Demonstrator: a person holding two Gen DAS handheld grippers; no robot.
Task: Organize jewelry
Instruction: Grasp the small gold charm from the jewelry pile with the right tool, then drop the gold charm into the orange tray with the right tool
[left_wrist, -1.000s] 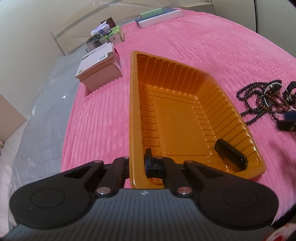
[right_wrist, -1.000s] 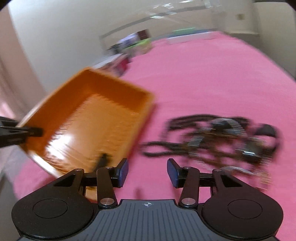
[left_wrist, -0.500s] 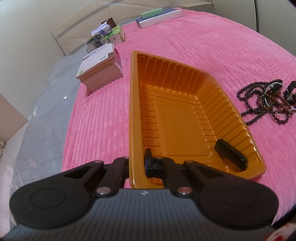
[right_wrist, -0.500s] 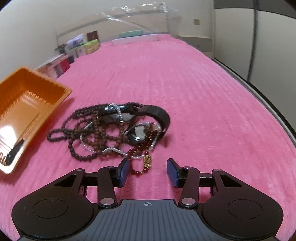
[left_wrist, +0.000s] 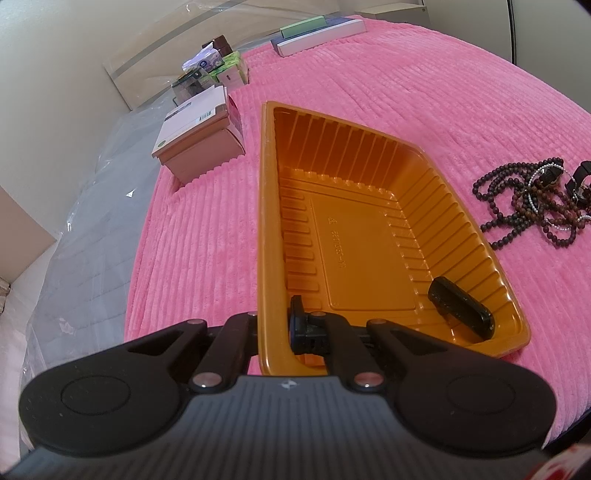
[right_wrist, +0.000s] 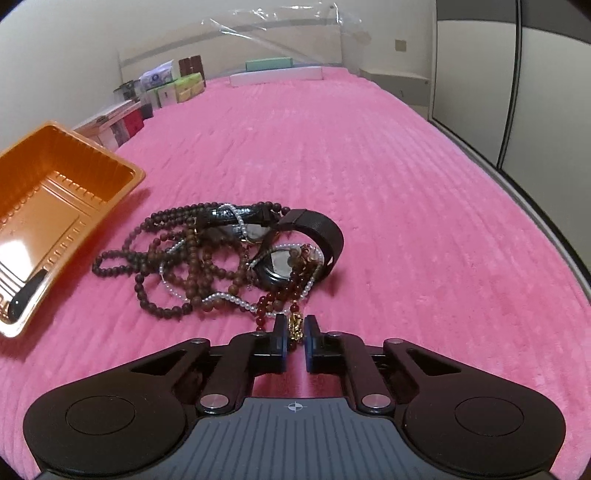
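Right gripper (right_wrist: 294, 329) at lower centre, jaws closing, gold charm (right_wrist: 295, 322) between pads, touching or not unclear. Jewelry pile (right_wrist: 229, 254) just beyond fingertips, mid-frame on pink blanket (right_wrist: 388, 184): dark beads, pearls, watches tangled. Tray (right_wrist: 55, 192) at left edge, near pile, apart. Left gripper (left_wrist: 275, 325) clamped tight on tray's (left_wrist: 264, 221) near rim, bottom centre; black item (left_wrist: 460, 308) inside tray, lower right. Boxes (left_wrist: 199, 140) upper left, far.
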